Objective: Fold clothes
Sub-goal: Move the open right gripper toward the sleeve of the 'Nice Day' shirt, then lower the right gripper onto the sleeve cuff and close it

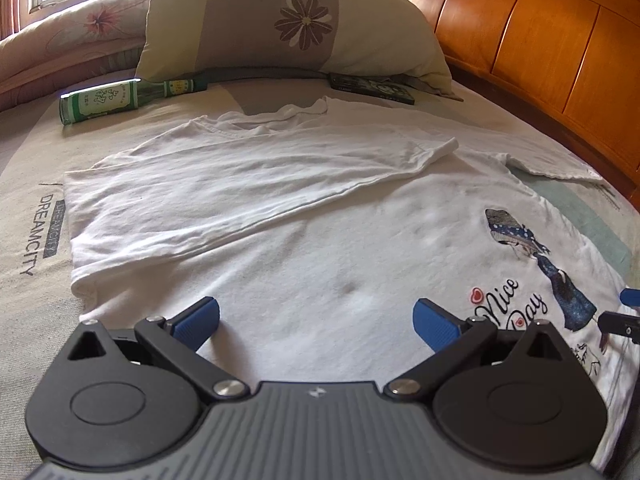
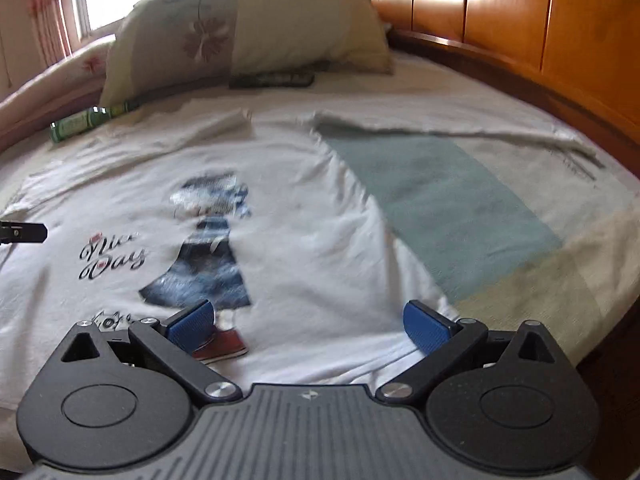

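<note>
**Left wrist view: white T-shirt half folded on a bed, both tools released**

Left wrist camera looks along the left hand-held gripper point(image 1: 316, 322), its blue pads point(image 1: 198, 322) spread wide and holding nothing, poised low over the lower part of a white T-shirt point(image 1: 304, 216). The shirt lies flat on the bed point(image 1: 36, 240), one side already folded across the body, a sleeve point(image 1: 436, 148) resting on top. A printed figure with the words "Nice Day" point(image 1: 508, 300) shows on the unfolded side. Beyond the shirt, a green glass bottle point(image 1: 116, 100) lies on its side near a flowered pillow point(image 1: 292, 20), and a dark flat object point(image 1: 372, 87) sits just under the pillow's edge. A wooden headboard point(image 1: 540, 40) runs along the right.

From the right wrist camera, somewhat blurred, the right hand-held gripper point(image 2: 308, 326) is likewise parted and empty above the shirt's hem, near the shirt's edge where the green patch of the bedcover point(image 2: 440, 200) begins.
</note>
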### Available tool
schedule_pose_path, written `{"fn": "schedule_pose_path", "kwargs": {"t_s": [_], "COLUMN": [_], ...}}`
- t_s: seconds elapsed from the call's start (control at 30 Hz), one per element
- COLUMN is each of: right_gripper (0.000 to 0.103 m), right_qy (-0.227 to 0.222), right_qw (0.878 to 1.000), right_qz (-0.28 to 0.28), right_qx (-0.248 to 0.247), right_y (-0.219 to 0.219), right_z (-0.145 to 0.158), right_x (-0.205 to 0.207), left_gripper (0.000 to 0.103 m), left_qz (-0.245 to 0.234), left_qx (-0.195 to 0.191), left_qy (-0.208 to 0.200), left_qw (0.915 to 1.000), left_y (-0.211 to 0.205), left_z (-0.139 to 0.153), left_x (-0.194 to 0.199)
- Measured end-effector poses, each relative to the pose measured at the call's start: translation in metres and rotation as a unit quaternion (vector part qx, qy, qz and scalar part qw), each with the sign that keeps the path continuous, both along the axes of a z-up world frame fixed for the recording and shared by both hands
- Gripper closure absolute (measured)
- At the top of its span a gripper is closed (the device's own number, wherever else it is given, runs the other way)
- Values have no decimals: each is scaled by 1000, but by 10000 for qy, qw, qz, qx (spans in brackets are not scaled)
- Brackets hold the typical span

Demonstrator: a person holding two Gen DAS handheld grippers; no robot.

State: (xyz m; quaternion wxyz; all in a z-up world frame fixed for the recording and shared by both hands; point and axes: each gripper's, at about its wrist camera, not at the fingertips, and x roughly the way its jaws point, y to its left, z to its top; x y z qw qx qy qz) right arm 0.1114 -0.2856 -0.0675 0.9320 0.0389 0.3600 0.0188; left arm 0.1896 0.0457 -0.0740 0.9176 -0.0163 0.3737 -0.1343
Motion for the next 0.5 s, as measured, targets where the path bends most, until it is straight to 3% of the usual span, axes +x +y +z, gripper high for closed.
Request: {"fn": "schedule_pose_path", "kwargs": {"t_s": [0.17,0.27,0.37,0.5], "right_gripper": [0,0,0,0], "right_qy": [-106,-186,-16,253], "right_qw": [9999,9989,9970,9900], "right_qz": [-93,66,243,-106], "right_qx": [89,430,733,1385], "right_y": [-10,-11,-5,-18], "right_z": [13,22,19,16], "right_x": [-3,7,21,36], "left_gripper": [1,1,1,1], "left_qz": [-161,-376,-529,-720], "left_qx": [-464,-701,-512,-160], "left_qy": [-90,-86,-220,-199], "left_qw": [9988,9968,9970,9971], "left_y": [2,-1,-8,-17], "left_z": [7,8,5,-3], "left_x": [-3,-5,-7,-6]}}
